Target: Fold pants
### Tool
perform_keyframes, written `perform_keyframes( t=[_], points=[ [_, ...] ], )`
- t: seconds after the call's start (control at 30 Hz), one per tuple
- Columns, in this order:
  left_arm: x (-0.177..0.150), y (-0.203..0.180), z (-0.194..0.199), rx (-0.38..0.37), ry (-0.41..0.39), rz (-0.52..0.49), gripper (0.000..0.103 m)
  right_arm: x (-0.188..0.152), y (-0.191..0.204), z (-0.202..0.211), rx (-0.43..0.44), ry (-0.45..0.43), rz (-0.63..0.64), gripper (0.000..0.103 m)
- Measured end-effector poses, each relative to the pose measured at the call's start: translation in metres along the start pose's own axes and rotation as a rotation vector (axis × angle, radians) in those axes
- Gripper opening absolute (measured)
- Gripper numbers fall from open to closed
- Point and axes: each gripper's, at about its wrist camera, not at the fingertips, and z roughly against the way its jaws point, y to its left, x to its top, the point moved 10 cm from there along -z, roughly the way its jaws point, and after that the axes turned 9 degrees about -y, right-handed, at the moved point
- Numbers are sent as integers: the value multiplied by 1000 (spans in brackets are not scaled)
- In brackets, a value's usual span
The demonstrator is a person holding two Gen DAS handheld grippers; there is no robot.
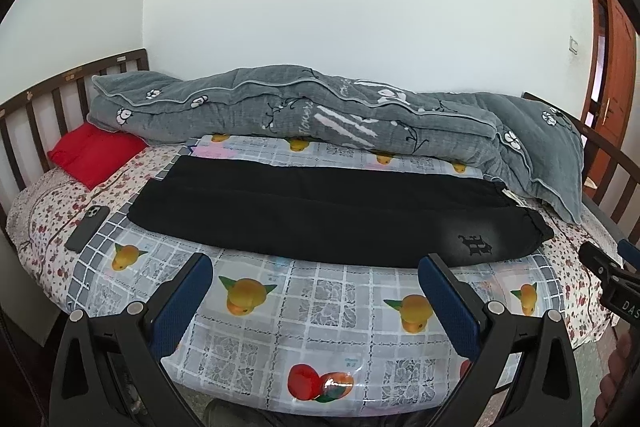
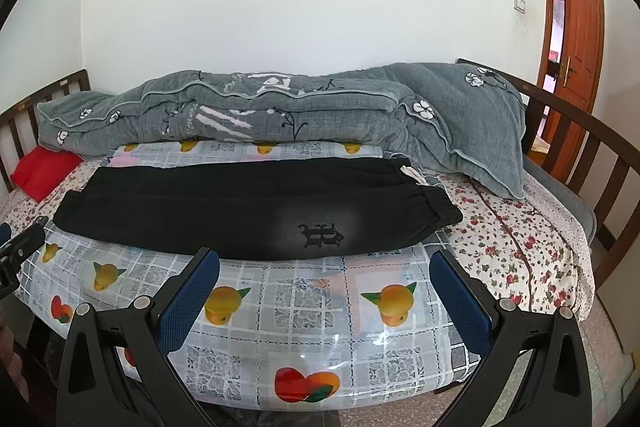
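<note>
Black pants (image 1: 320,211) lie flat across a fruit-print plastic sheet (image 1: 320,311) on the bed, legs side by side, waistband to the right, with a dark emblem near the waist. They also show in the right wrist view (image 2: 248,211). My left gripper (image 1: 316,263) is open and empty, hovering over the sheet just in front of the pants. My right gripper (image 2: 324,259) is open and empty, in front of the waist end near the emblem (image 2: 320,235). The right gripper also shows at the right edge of the left wrist view (image 1: 608,267).
A rolled grey quilt (image 1: 320,119) lies behind the pants along the wall. A red pillow (image 1: 96,153) and a dark phone (image 1: 86,227) sit at the left. Wooden bed rails (image 2: 580,131) border both ends. An orange door (image 2: 576,23) stands at the right.
</note>
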Motion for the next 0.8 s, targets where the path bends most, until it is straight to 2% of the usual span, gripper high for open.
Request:
perform_keyframes(
  t=[0.27,0.47,0.6,0.73,0.8],
  points=[
    [-12,-5,-19,-46,29,9,103,-1,8,-14,12,-9,-14,103],
    [-23,7,-44,-36,28,46,103,-10,10,-39,44,-11,-50,103],
    [-42,25,-67,-65,78,113,103,-29,8,-67,41,15,-40,102],
    [-72,52,-93,-42,131,145,100,-62,2,-102,54,70,-44,96],
    [-92,72,-109,-15,182,167,96,-80,-5,-122,52,109,-58,92]
  ],
)
